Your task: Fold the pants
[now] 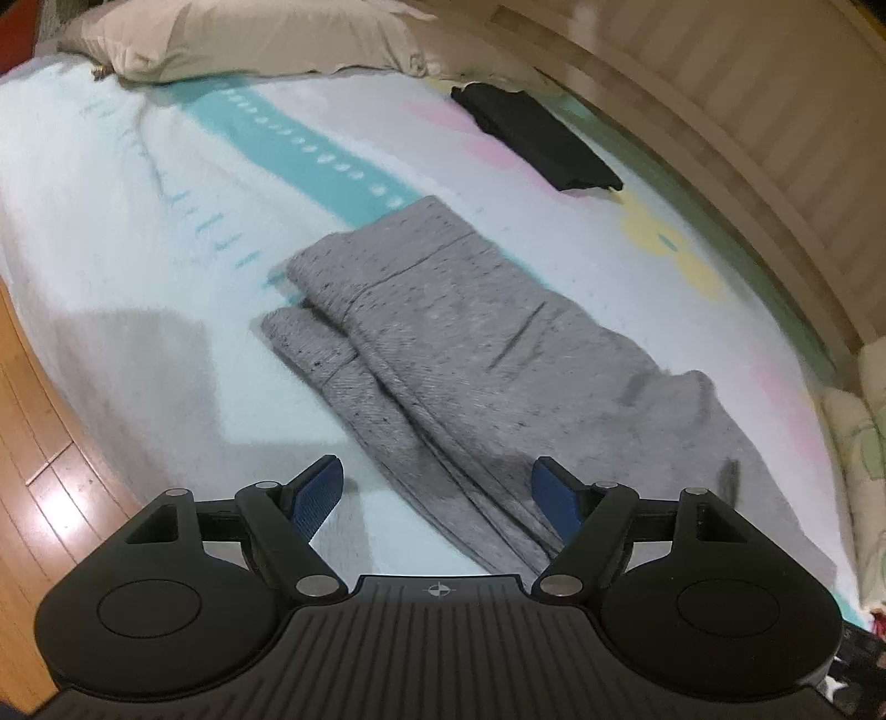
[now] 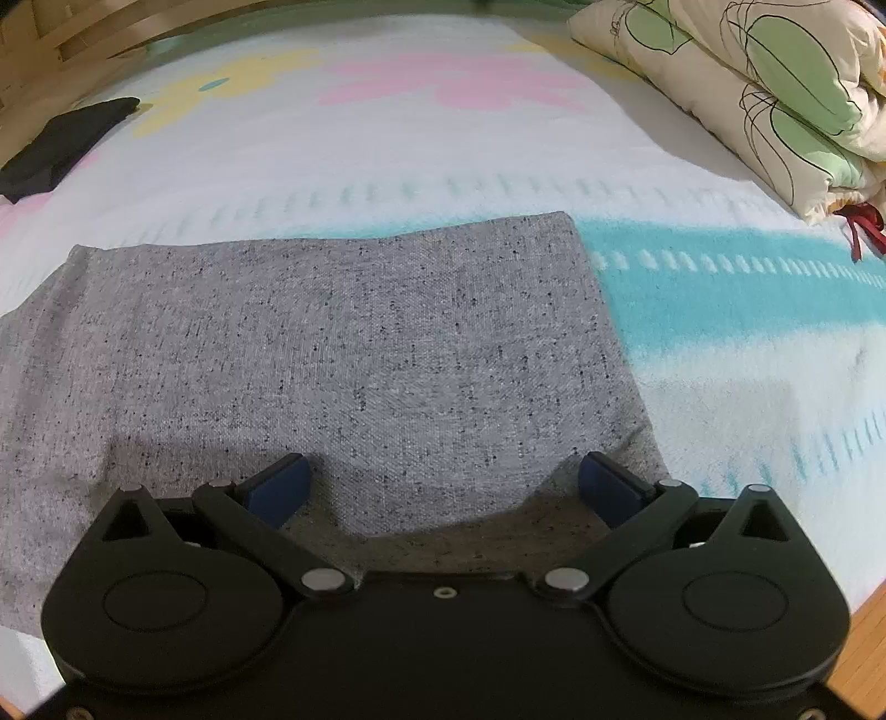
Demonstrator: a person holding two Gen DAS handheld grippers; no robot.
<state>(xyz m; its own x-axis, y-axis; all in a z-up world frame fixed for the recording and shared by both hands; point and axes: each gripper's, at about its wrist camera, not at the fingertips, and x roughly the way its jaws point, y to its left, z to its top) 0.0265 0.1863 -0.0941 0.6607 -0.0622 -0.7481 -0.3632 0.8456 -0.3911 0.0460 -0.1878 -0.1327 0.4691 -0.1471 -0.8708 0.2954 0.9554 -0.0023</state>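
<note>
Left gripper (image 1: 437, 493) first: jaws spread wide, nothing pinched. The blue pads (image 1: 318, 490) hang in the air above the near end of the grey pants (image 1: 443, 343), with a strip of fabric showing in the gap between them, but I can't say they touch it. That view is a bit smeary too.

Right gripper (image 2: 443, 487) is the same deal: jaws wide apart, nothing clamped. Its blue pads (image 2: 277, 487) sit low over the grey cloth (image 2: 332, 360), which fills the space between them; can't tell if they actually press on it.

The pants lie on a bed blanket (image 1: 138, 221), white with a teal stripe plus pink and yellow flowers. From the left camera they run diagonally away, folded lengthwise with the leg ends stacked a bit unevenly at the far end. From the right camera you get a flat, wide panel of speckled grey.

Further out: a dark folded garment (image 1: 534, 138) near the wooden bed frame (image 1: 720, 138), well apart from the pants. A beige pillow (image 1: 249, 39) at one end, a folded flowery quilt (image 2: 775, 94) at the other. Wood floor (image 1: 50, 443) beside the bed.
</note>
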